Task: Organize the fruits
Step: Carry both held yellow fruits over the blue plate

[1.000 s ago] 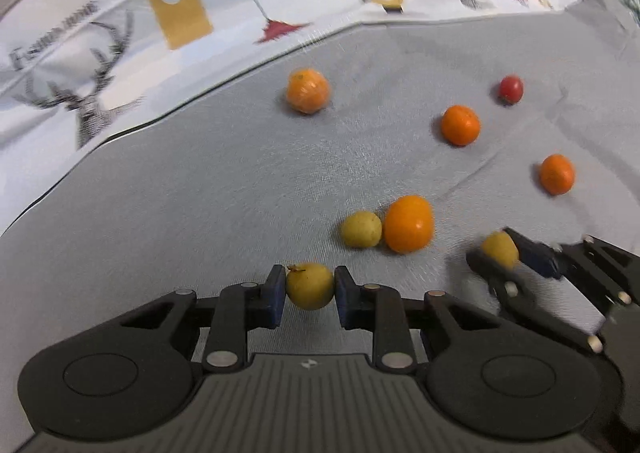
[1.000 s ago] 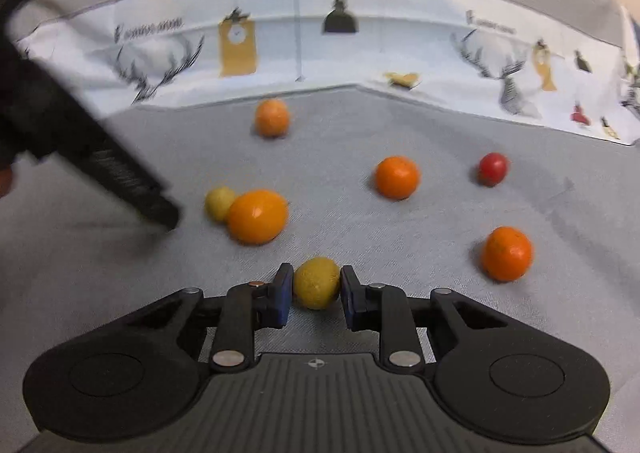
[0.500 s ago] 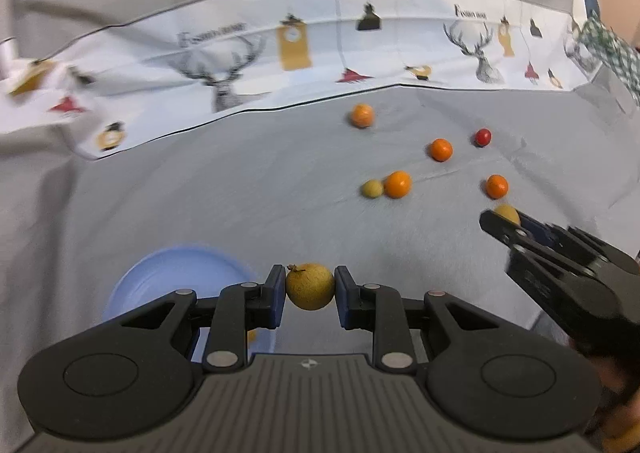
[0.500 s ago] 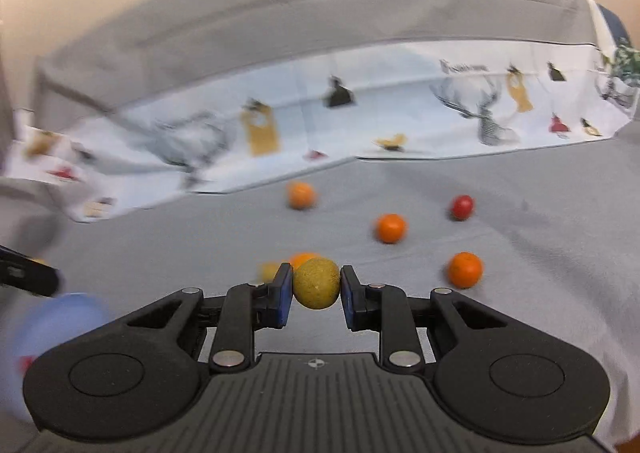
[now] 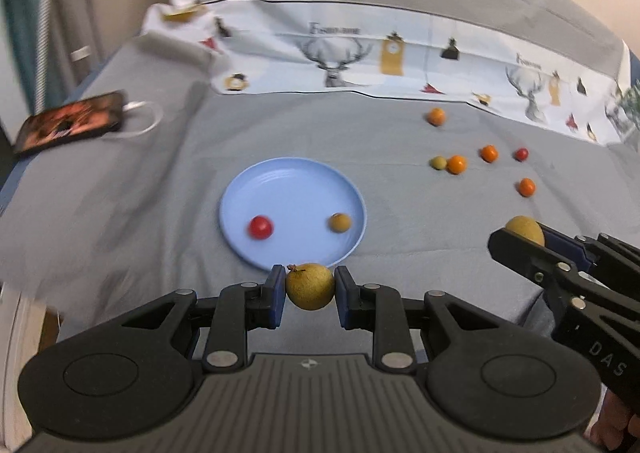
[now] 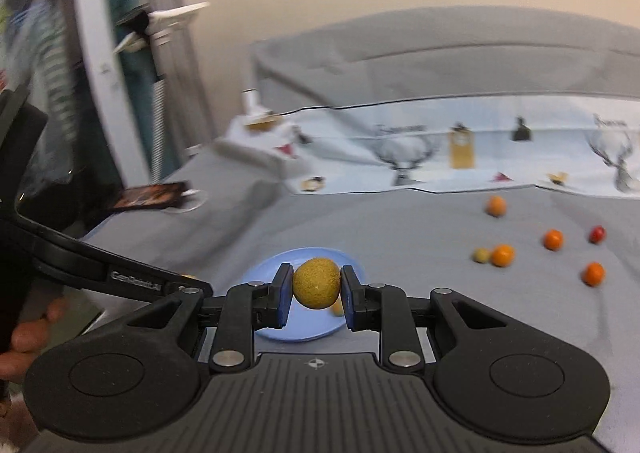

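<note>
Two yellow-green fruits carried toward the blue plate (image 5: 240, 189)

The stemmed fruit (image 5: 310, 286) sits pinched in the left gripper (image 5: 309, 293), just short of the plate's near rim; the right gripper (image 6: 316, 293) clamps its rounder fruit (image 6: 316, 283). Released early, either could roll off across the grey sheet (image 5: 360, 125) — round, on soft cloth. In the right view the plate is half hidden, its contents blurred.

Soft, even indoor light, no glare and only faint shadows. Fisheye bending curves both views' edges. Motion blur smears the phone (image 5: 70, 121) and the curtain (image 6: 120, 65) left of each claw.
</note>
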A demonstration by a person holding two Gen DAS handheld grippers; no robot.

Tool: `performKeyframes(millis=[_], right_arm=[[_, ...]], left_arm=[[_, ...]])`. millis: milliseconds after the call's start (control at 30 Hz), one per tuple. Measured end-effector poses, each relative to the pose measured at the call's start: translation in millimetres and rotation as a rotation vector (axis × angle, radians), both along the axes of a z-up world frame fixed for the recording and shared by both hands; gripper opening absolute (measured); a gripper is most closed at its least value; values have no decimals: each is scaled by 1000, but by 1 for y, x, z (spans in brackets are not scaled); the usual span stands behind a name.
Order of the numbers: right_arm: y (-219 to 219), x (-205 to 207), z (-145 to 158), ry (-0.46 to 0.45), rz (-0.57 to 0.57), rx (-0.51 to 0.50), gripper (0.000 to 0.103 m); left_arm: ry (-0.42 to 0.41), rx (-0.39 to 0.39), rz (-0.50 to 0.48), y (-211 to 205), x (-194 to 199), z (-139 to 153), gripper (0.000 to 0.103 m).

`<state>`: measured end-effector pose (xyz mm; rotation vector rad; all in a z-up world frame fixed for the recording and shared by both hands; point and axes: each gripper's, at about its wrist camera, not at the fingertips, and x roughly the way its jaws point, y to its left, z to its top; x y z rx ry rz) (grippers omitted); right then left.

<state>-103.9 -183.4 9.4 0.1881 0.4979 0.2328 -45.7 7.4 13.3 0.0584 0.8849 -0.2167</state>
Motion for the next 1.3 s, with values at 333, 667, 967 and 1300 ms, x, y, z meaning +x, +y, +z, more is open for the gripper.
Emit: performKeyframes(millis=[333,667,967,1300], right_arm=[[42,-25,19,-22,63,-102,26],[52,-26,21,-20,59,-140,26],[53,-21,18,-2,67,-142,26],[53,-20,16,10,67,-136,26]], left_arm=[[-80,-81,36,30,-37,16,28],[-90,-111,31,36,-39,16,28],[-72,-113,31,37,-34,12,28],[-63,-109,31,36,-32,9,28]])
